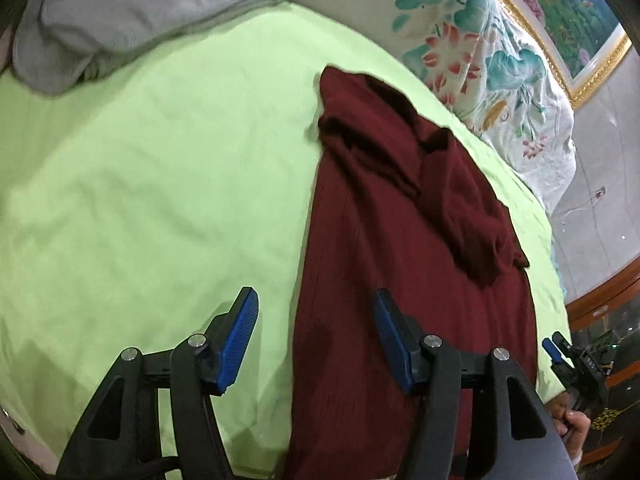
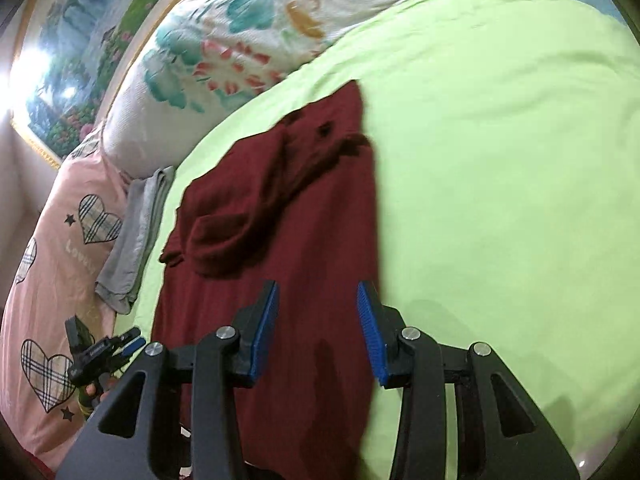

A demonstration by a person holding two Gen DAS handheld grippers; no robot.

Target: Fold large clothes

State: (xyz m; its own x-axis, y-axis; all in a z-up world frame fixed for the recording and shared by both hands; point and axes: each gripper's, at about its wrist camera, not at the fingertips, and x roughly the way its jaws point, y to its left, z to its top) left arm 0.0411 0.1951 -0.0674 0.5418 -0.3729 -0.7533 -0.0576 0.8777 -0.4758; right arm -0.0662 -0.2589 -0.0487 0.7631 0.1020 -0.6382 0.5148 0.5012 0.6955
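A dark red garment lies on the green bed sheet as a long strip, with a sleeve folded loosely across its far part. My left gripper hovers open over the strip's near left edge, nothing between its blue pads. My right gripper hovers open over the near right part of the cloth, also holding nothing. Each gripper also shows at the edge of the other's view: the right gripper and the left gripper, each with a hand below it.
A folded grey garment lies at the bed's far left side. A floral quilt is bunched beyond the red garment. A pink heart-print cover lies left, and a framed picture hangs behind.
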